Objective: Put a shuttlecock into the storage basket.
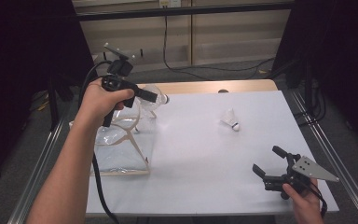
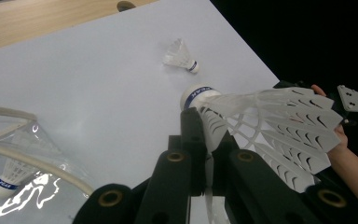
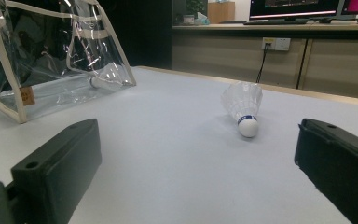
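Over the clear bag, L gripper pinched a shuttlecock; one was already inside, another left on table. R gripper sat spread, empty.

A white table in a dim room

The table has a wooden far edge. Beyond it stands a pale panelled wall with a socket; a cable trails over grey floor.

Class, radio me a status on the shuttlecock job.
Left gripper shut on shuttlecock, above clear bag. Right gripper open, idle. Loose shuttlecock on table; nothing blocking.
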